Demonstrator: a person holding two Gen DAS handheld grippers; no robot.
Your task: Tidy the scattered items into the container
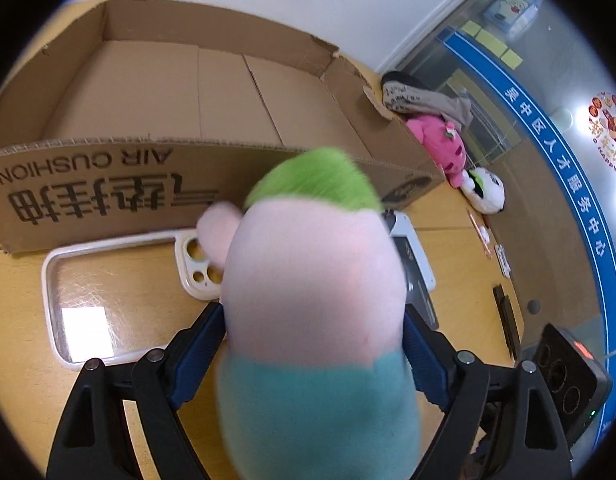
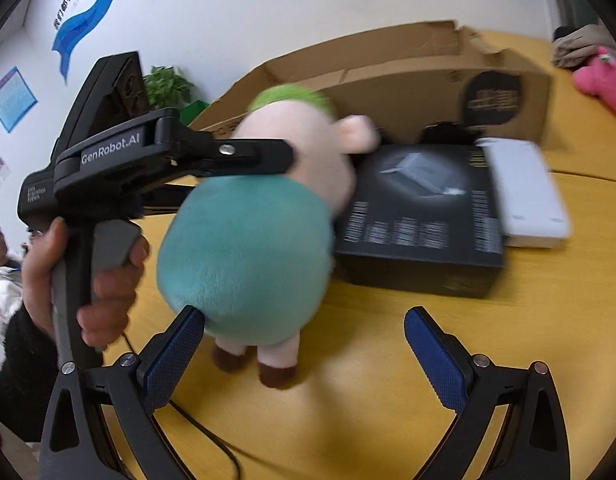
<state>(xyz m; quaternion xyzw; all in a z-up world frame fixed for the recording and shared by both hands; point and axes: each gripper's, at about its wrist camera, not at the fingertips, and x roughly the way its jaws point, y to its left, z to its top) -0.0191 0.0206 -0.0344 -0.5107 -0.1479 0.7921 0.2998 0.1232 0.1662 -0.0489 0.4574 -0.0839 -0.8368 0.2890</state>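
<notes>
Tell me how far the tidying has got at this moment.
Nothing looks done yet: the part of the cardboard box visible inside is bare. In hand: the left gripper is clamped on a plush toy just short of the box wall; the right gripper is open and holds nothing. Left on the table: a clear phone case, a black box and a white box.
</notes>
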